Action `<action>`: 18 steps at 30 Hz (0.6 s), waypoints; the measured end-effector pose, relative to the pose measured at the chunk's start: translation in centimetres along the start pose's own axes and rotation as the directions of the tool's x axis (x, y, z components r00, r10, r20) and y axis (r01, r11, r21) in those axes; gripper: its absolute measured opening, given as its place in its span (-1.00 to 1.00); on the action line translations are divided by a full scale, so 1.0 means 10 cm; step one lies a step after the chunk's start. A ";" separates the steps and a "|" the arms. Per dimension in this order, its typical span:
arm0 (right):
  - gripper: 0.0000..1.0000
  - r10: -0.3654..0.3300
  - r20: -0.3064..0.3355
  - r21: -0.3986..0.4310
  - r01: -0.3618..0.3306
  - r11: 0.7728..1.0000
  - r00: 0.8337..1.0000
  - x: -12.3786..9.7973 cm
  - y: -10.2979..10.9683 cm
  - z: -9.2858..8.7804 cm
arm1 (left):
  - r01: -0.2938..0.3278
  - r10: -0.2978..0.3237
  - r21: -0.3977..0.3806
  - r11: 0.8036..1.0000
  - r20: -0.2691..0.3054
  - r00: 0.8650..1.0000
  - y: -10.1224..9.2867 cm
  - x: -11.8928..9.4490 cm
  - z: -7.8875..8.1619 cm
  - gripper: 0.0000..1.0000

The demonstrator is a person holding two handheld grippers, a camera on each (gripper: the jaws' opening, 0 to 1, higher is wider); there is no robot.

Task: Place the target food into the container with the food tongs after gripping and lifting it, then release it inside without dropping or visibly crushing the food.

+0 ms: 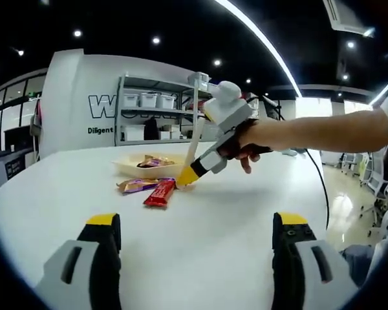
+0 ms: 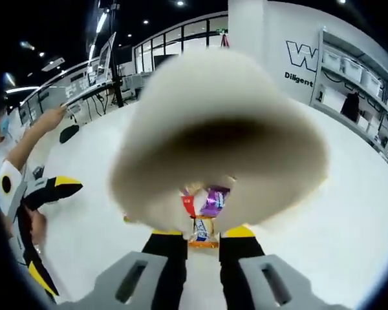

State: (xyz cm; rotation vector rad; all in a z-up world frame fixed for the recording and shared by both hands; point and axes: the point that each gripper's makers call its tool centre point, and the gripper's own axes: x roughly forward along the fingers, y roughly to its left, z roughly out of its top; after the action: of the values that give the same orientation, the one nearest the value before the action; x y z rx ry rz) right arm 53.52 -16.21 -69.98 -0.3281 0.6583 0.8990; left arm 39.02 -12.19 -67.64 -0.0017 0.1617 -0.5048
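In the right gripper view, the food tongs (image 2: pixel 220 135) are rendered as a large blurred cream mass at close range, by which most of the table (image 2: pixel 349 213) and all but slivers of the snack bars (image 2: pixel 207 206) at 6 o'clock are hidden; the wrapper print cannot be read. In the left gripper view, the contents of the shallow container (image 1: pixel 145 166) at 11 o'clock are too small to be identified beyond wrapped items, and the wall lettering (image 1: pixel 103 106) is partly masked by the shelving (image 1: pixel 158 116). The person's forearm (image 1: pixel 323 132) is cut off at the 3 o'clock edge.
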 end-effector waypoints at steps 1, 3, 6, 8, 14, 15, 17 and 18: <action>-0.77 0.001 0.005 0.004 -0.001 1.000 1.000 -0.01 0.00 -0.01 | 0.000 0.000 -0.001 1.000 0.000 1.000 0.00 0.00 0.00 0.93; -0.76 0.002 0.010 0.006 -0.002 1.000 1.000 -0.03 0.00 -0.02 | 0.001 -0.001 -0.001 1.000 0.000 1.000 0.00 0.00 0.00 0.93; -0.76 0.036 0.040 0.077 -0.039 0.996 0.999 -0.11 0.07 -0.07 | 0.003 -0.003 0.004 1.000 -0.002 1.000 -0.01 0.01 0.00 0.92; -0.76 0.036 0.040 0.088 -0.039 0.995 0.999 -0.14 0.05 -0.09 | 0.003 -0.003 0.007 1.000 -0.004 1.000 -0.01 0.01 -0.01 0.92; -0.75 0.038 0.080 0.144 -0.049 0.988 0.996 -0.25 -0.03 -0.04 | 0.002 -0.002 0.003 1.000 0.005 1.000 -0.01 0.01 0.01 0.92; -0.75 0.046 0.088 0.166 -0.060 0.984 0.995 -0.27 -0.04 -0.04 | 0.001 -0.001 0.002 1.000 0.007 1.000 0.00 0.01 0.01 0.92; -0.75 0.050 0.091 0.182 -0.066 0.981 0.995 -0.29 -0.05 -0.05 | -0.001 0.000 0.003 1.000 0.007 1.000 0.00 0.01 0.01 0.92; -0.75 0.056 0.100 0.212 -0.077 0.974 0.993 -0.29 -0.06 -0.06 | 0.000 0.000 0.004 1.000 0.006 1.000 0.00 0.01 0.01 0.92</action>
State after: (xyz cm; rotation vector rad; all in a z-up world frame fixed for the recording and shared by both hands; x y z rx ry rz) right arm 52.50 -18.69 -68.49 -0.0698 0.6763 0.8922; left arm 39.10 -12.25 -67.56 0.0005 0.1548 -0.5055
